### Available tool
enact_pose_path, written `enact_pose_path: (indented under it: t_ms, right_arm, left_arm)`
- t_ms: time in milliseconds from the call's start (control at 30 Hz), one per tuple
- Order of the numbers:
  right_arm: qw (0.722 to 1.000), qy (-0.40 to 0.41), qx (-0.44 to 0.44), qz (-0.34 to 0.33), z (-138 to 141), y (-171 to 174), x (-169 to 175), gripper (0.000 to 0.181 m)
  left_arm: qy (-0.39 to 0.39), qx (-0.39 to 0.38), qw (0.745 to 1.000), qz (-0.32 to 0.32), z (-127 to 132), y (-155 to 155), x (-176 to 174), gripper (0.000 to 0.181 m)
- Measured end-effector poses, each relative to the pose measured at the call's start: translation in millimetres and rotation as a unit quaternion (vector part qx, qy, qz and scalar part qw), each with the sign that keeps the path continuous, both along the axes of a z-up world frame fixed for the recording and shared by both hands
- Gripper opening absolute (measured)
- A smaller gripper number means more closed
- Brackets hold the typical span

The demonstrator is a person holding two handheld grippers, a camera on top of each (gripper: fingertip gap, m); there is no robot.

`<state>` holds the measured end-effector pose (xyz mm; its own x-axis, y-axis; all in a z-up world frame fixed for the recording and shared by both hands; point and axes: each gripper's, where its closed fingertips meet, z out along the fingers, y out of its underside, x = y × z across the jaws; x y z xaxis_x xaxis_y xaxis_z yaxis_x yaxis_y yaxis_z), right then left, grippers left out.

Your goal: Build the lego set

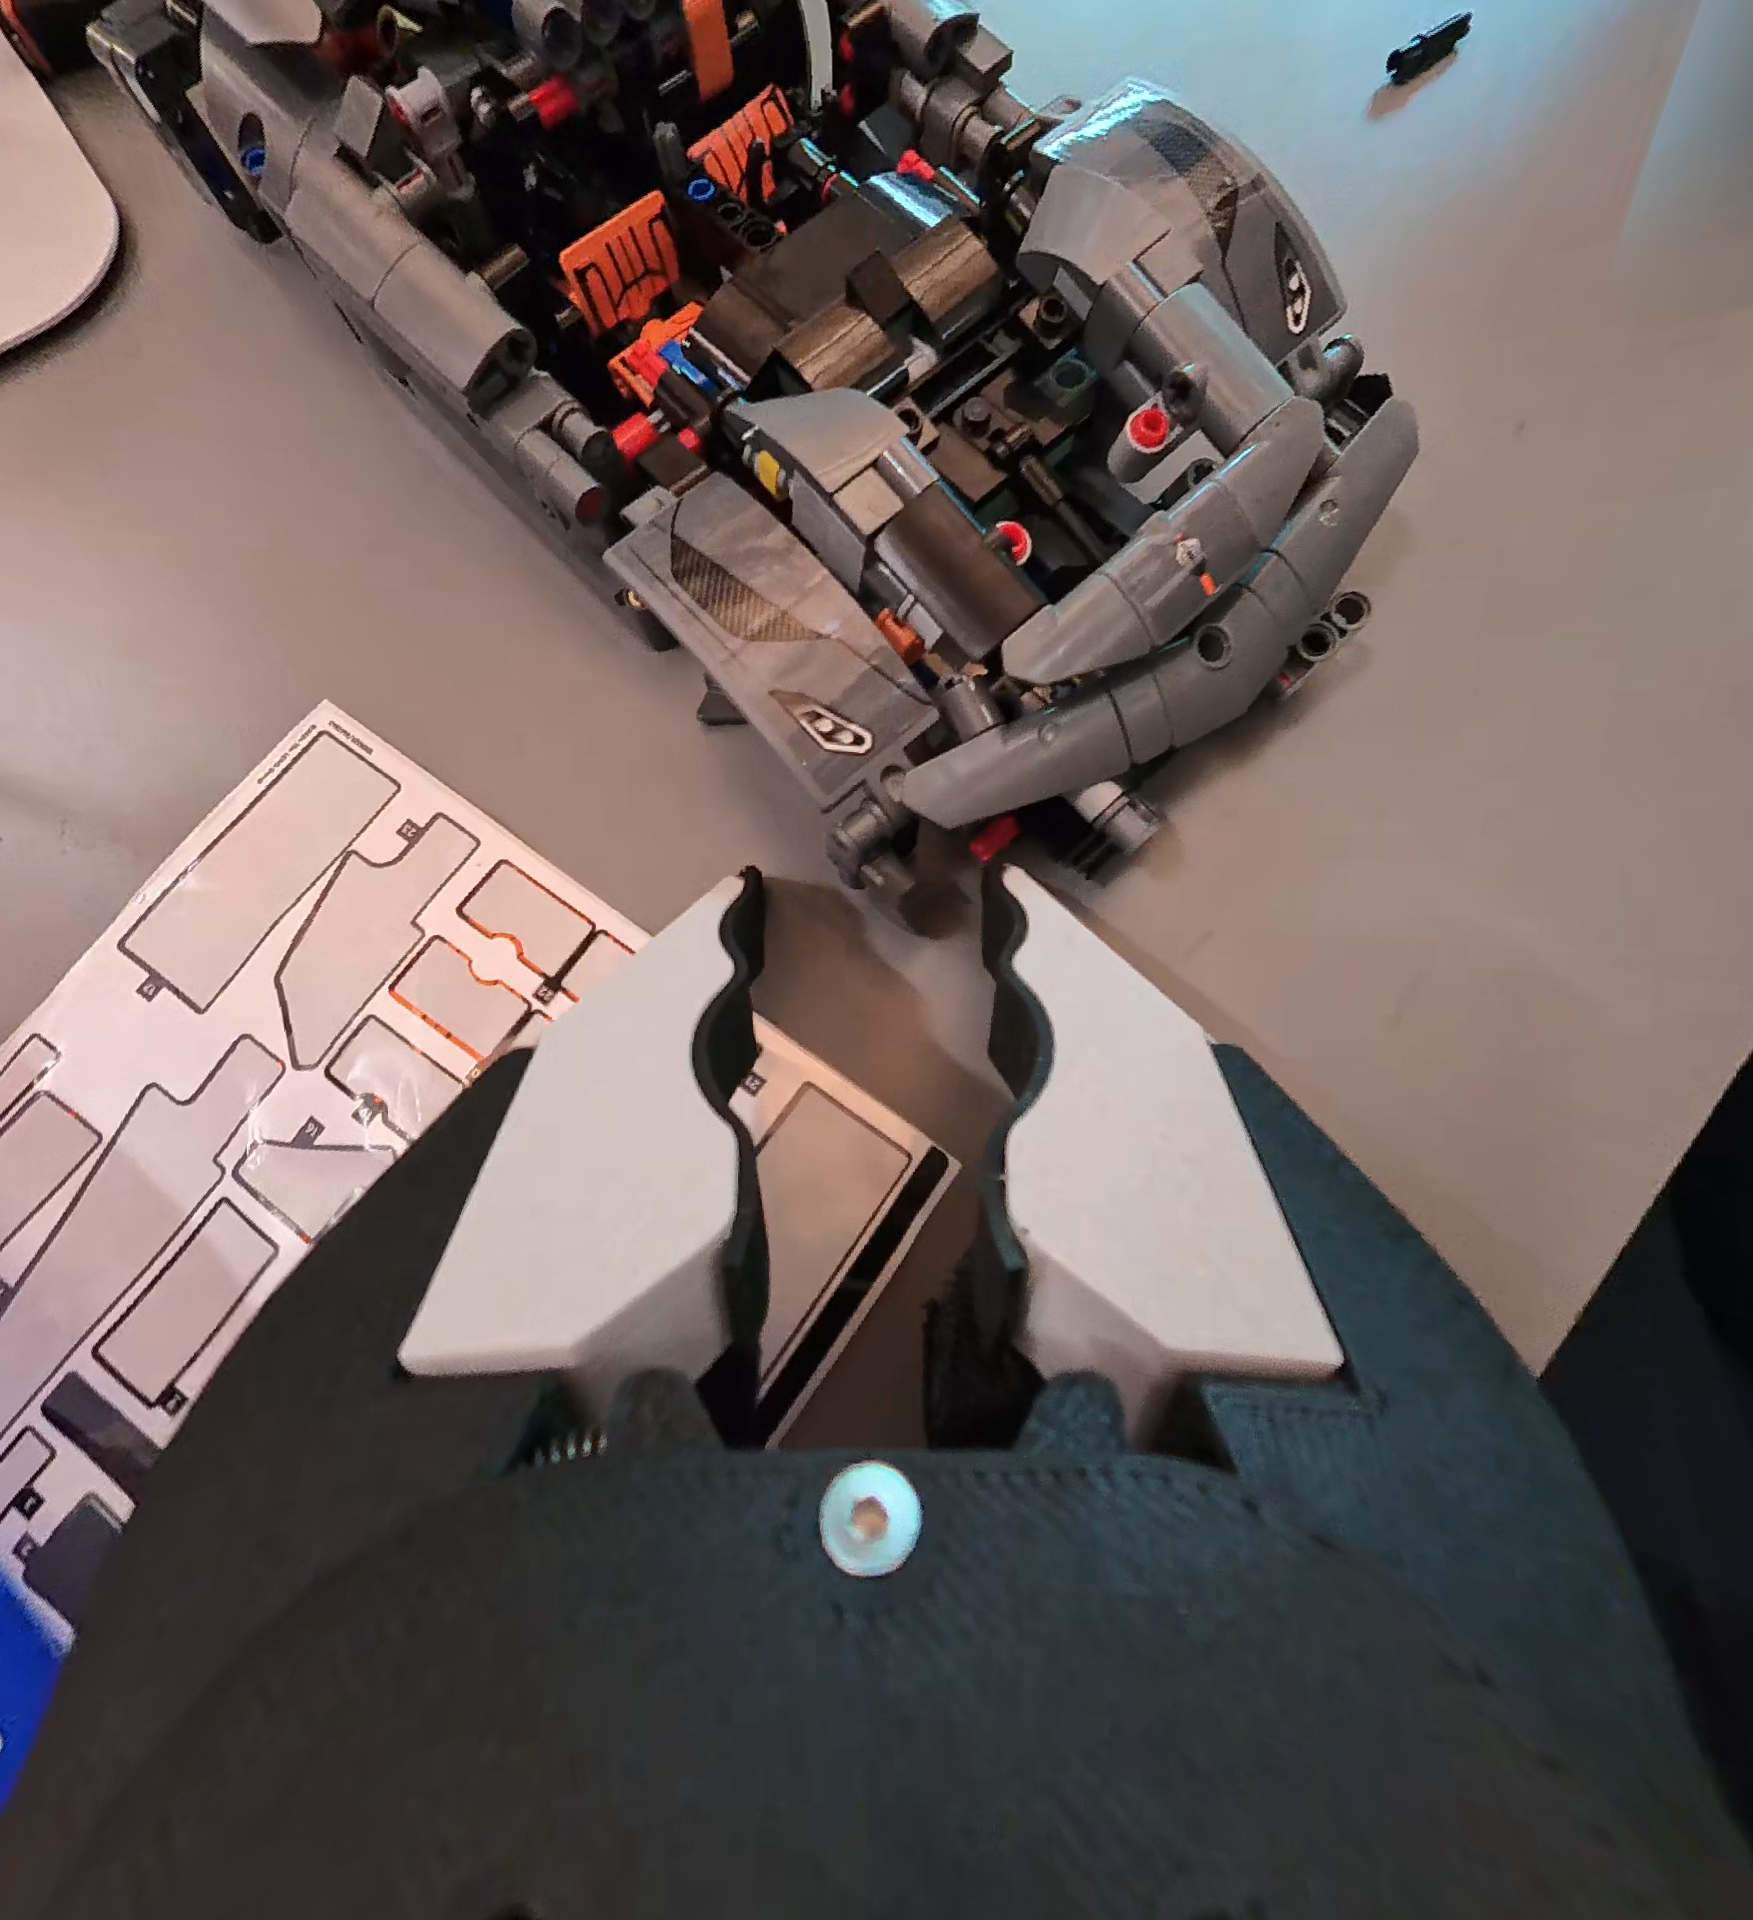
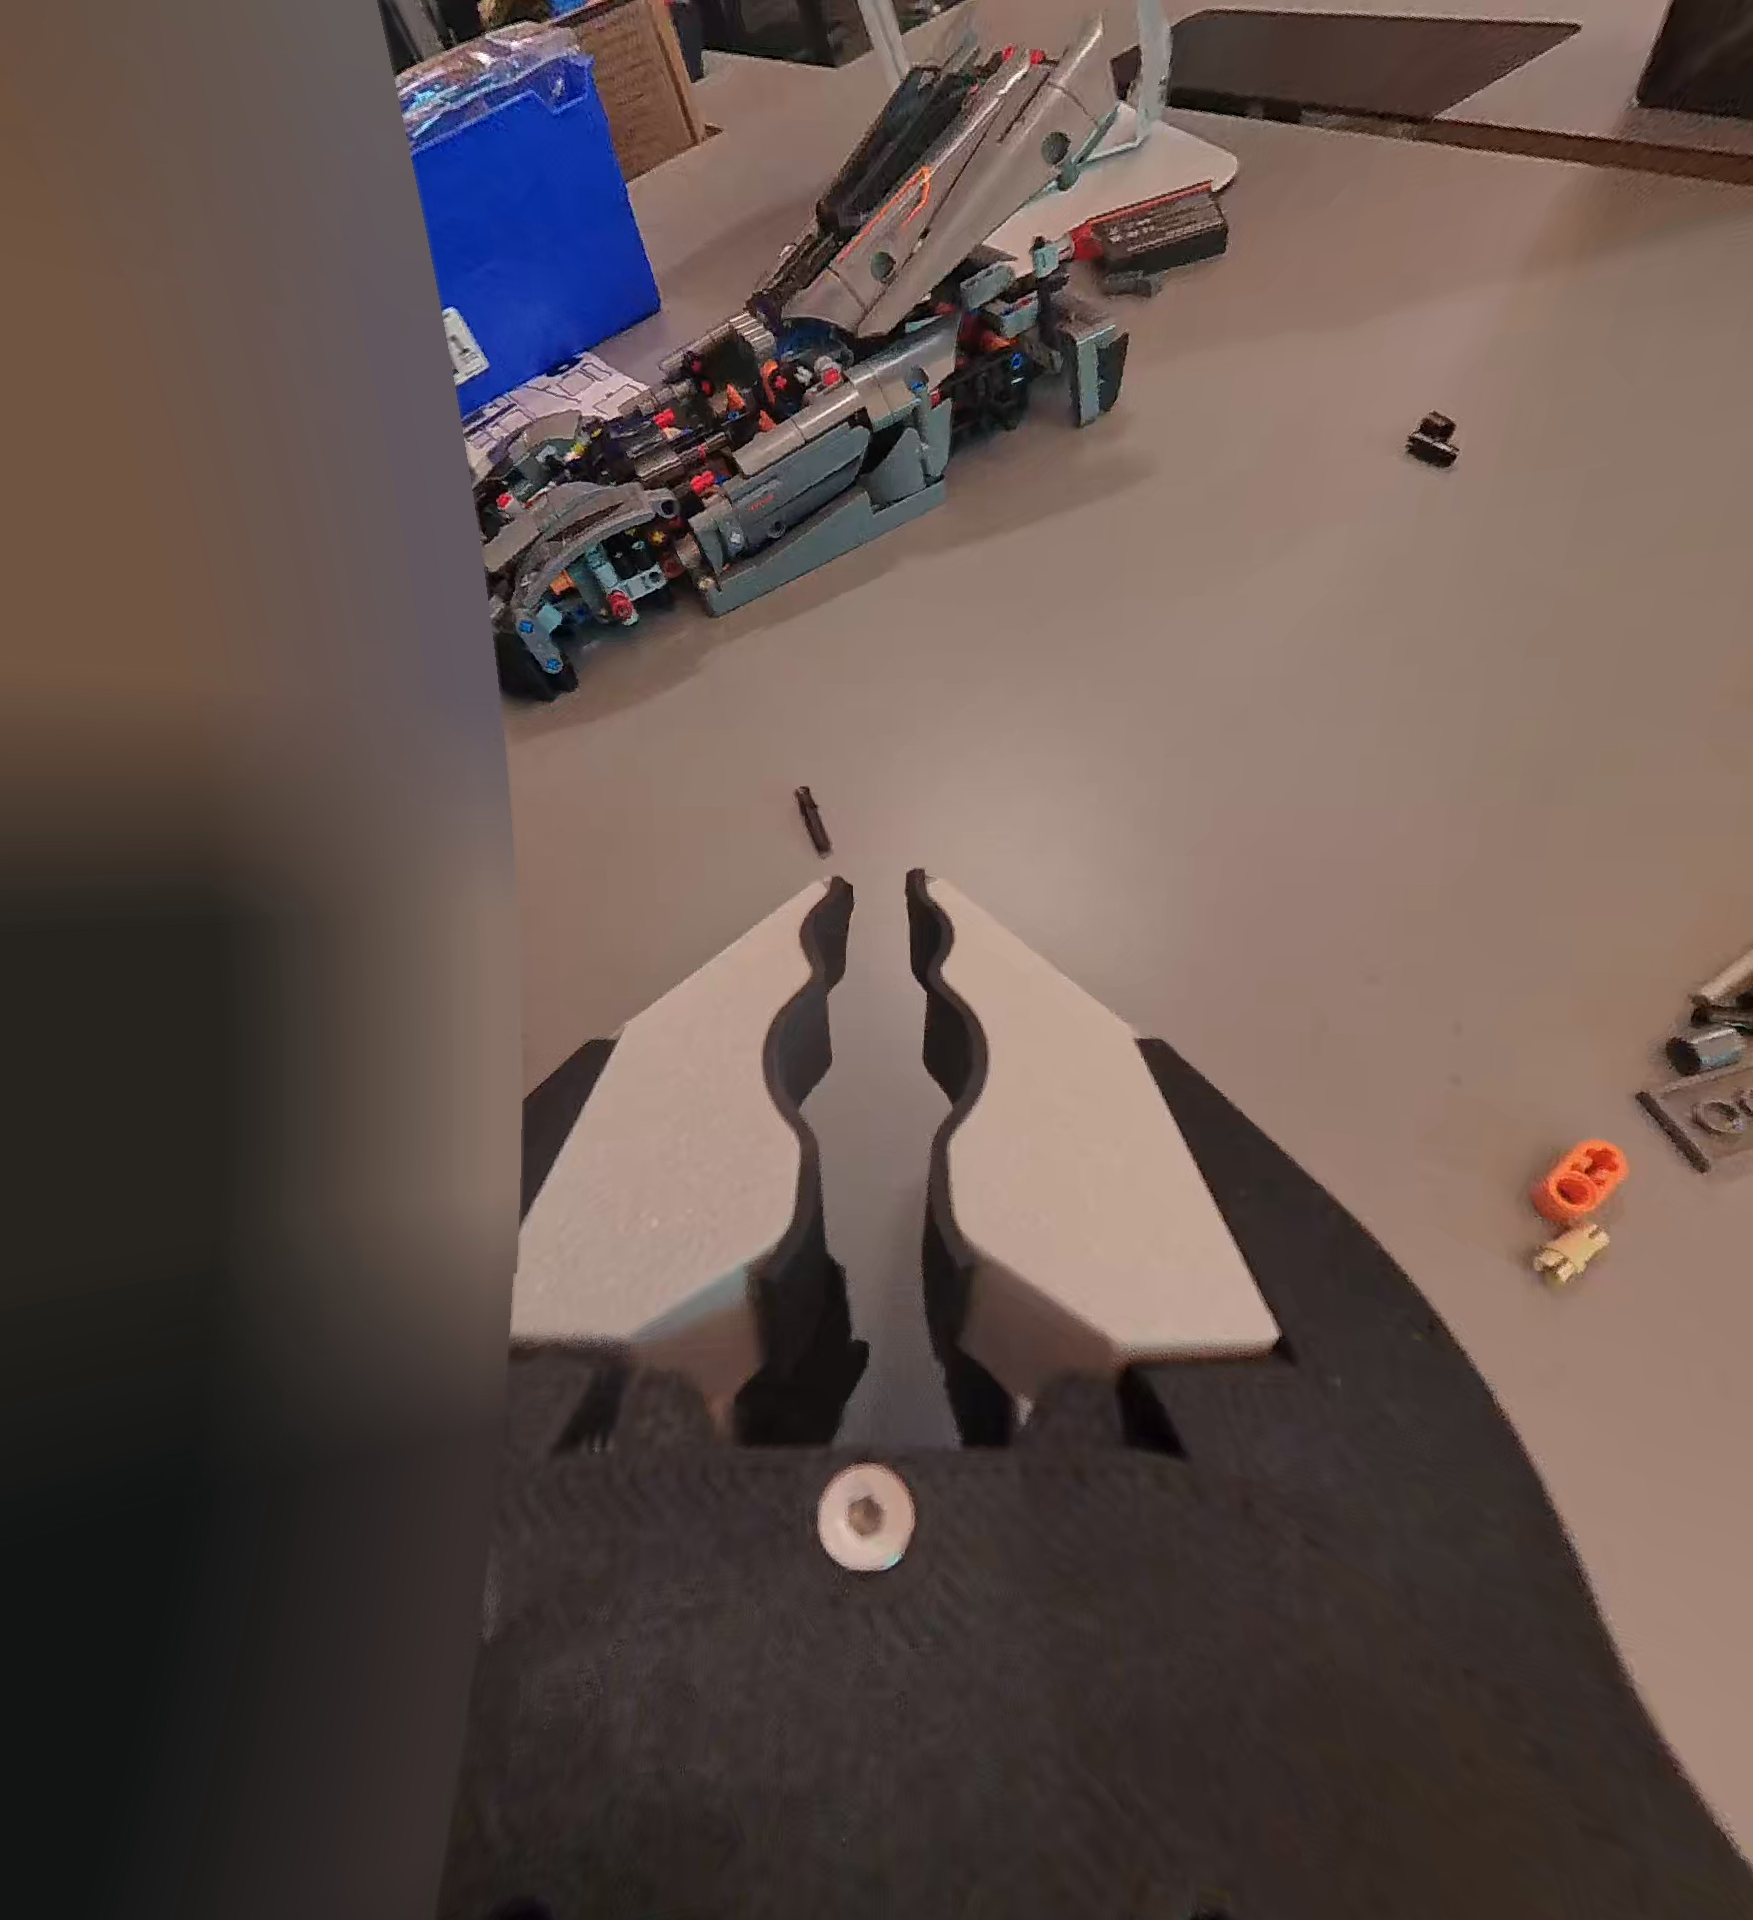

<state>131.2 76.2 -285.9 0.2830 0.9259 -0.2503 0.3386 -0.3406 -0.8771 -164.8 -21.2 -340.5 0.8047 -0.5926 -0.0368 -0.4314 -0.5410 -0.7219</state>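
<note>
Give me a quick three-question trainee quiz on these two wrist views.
1. True or false: the left gripper holds a brick.
2. Multiple choice: what lies just ahead of the right gripper? A) a black pin B) an orange connector C) a grey plate
3. Fill in: the sticker sheet lies on the table beside the front of the ______.

Key
1. False: its jaws are open and empty.
2. A
3. Lego car
</note>
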Motion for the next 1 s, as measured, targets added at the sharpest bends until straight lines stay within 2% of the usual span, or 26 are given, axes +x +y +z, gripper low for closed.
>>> enact_pose_path:
  t_ms: [33,233,367,533,600,733,867,1000]
  right_arm:
    - [1.0,0.006,-0.007,0.011,0.6,-3.7,-1.4,0.008]
    - [0.997,0.007,-0.027,0.073,-0.4,-25.0,-8.7,0.01]
    - [0.994,-0.028,-0.026,0.102,-8.1,-41.7,-6.2,0.015]
    - [0.998,-0.056,0.01,0.022,-5.4,-24.6,15.2,0.019]
    - [0.994,-0.095,0.034,-0.032,-5.6,-10.2,38.5,0.022]
    - [0.983,-0.116,0.058,-0.126,11.9,9.2,88.0,0.023]
    - [0.969,-0.179,0.03,-0.168,-3.5,10.7,125.3,0.03]
    - [0.959,-0.222,0.013,-0.174,-23.7,10.5,129.4,0.03]
  left_arm:
    - [0.0,0.0,1.0,0.001,0.0,-0.5,-0.1,0.04]
    - [0.001,0.002,1.0,0.0,0.2,-1.7,-0.1,0.04]
    - [0.002,0.003,1.0,-0.001,0.3,-2.0,0.2,0.039]
    - [0.0,0.001,1.0,-0.006,0.0,-2.5,1.3,0.04]
    - [0.0,0.001,1.0,-0.007,0.0,-2.7,1.6,0.04]
    - [-0.001,-0.001,1.0,-0.013,-0.1,-3.1,3.6,0.041]
    - [-0.001,-0.001,1.0,-0.02,-0.1,-3.0,5.7,0.042]
    - [0.0,0.0,1.0,-0.03,-0.1,-2.5,9.4,0.04]
